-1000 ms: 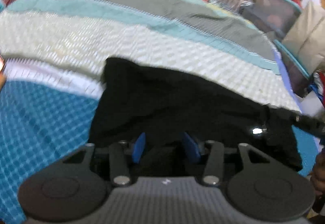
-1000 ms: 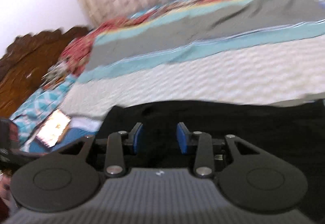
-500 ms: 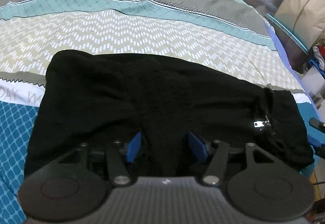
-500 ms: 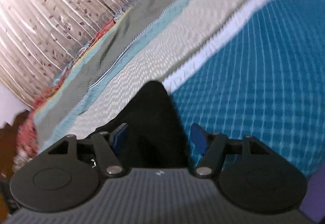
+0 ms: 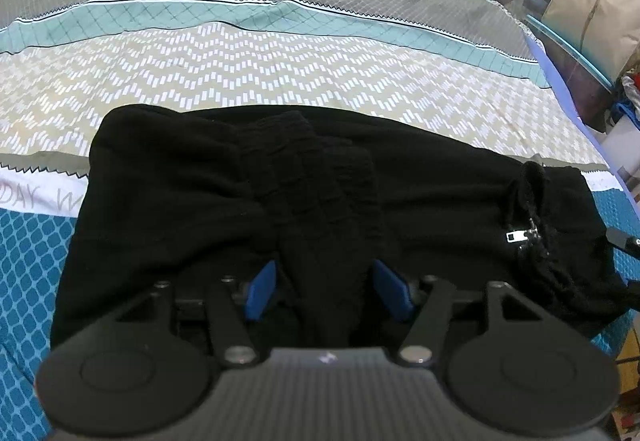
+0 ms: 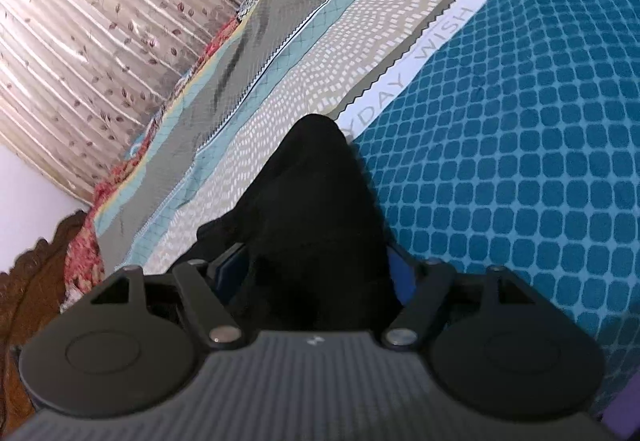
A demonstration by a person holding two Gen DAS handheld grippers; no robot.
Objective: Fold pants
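Now the black pants (image 5: 224,201) lie folded on the striped bedspread (image 5: 280,73), spread wide ahead of the left tongs (image 5: 326,291) and reaching to both sides of them. A bunched ridge of the cloth, its gathered waistband (image 5: 316,177) on top, runs straight out from between the blue pads (image 5: 260,291). These jaws have just been opening; the pads stand apart with the ridge between them, and neither visibly presses on it. To the right of these tongs a metal zipper pull (image 5: 514,237) glints beside a dark drawstring (image 5: 528,193) near the pants' edge.

At the right tongs (image 6: 316,273), a pointed fold of the same pants (image 6: 316,201) juts forward from between the jaws, its tip resting where the beige band of the bedspread (image 6: 520,161) meets the lettered white stripe. These jaws have also just been opening and stand wide, the cloth lying loose between them. A curtain (image 6: 80,21) hangs beyond the bed, up and left of these tongs.
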